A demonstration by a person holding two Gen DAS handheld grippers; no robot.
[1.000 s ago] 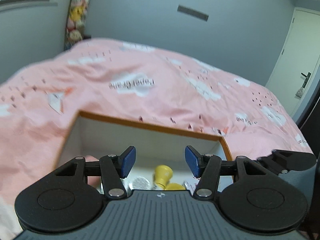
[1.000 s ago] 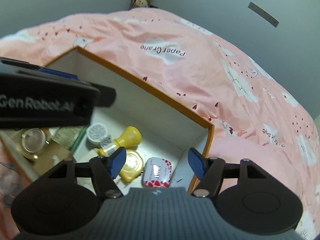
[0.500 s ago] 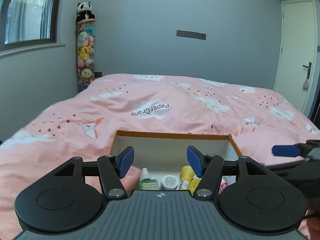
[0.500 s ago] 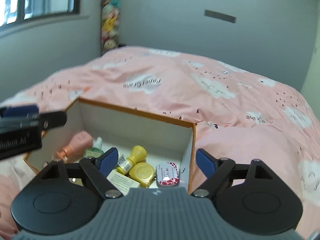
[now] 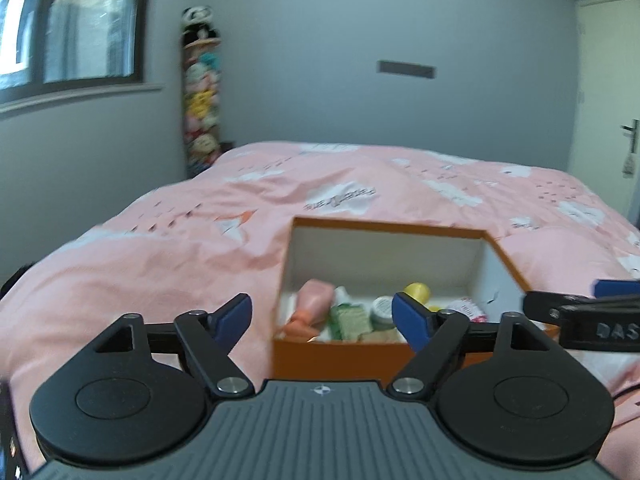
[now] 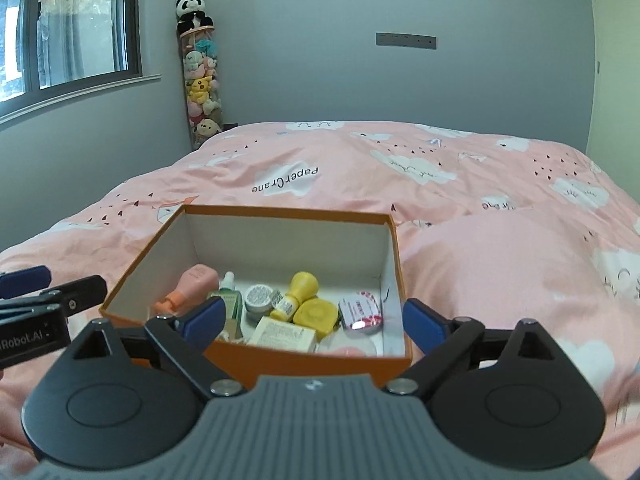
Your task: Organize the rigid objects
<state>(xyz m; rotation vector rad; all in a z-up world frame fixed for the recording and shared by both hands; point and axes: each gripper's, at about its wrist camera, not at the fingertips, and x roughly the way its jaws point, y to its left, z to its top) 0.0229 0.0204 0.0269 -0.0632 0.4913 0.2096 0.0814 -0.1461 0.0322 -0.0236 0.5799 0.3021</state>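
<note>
An orange box (image 6: 288, 211) with a white inside stands on the pink bed. In it lie a pink bottle (image 6: 196, 280), a green bottle (image 6: 230, 292), a small round jar (image 6: 258, 298), a yellow bottle (image 6: 300, 288), a yellow tin (image 6: 318, 314), a red-and-white tin (image 6: 360, 312) and a white carton (image 6: 284, 334). My right gripper (image 6: 313, 318) hovers before the box's near wall, jaws opening, nothing between them. My left gripper (image 5: 322, 314) hangs near the box's (image 5: 384, 226) left corner, jaws also opening and empty. The pink bottle (image 5: 316, 300) and jar (image 5: 382, 308) show there too.
The pink duvet (image 6: 400, 168) covers the whole bed, with a raised hump (image 6: 500, 264) right of the box. A tall tube of plush toys (image 6: 200, 80) stands in the far corner. A window (image 6: 72, 24) is on the left wall, a door (image 5: 608, 100) at right.
Both grippers have drawn back from over the box and levelled out, so the room shows behind it. Both pairs of jaws have spread wider. The box's contents lie as before.
</note>
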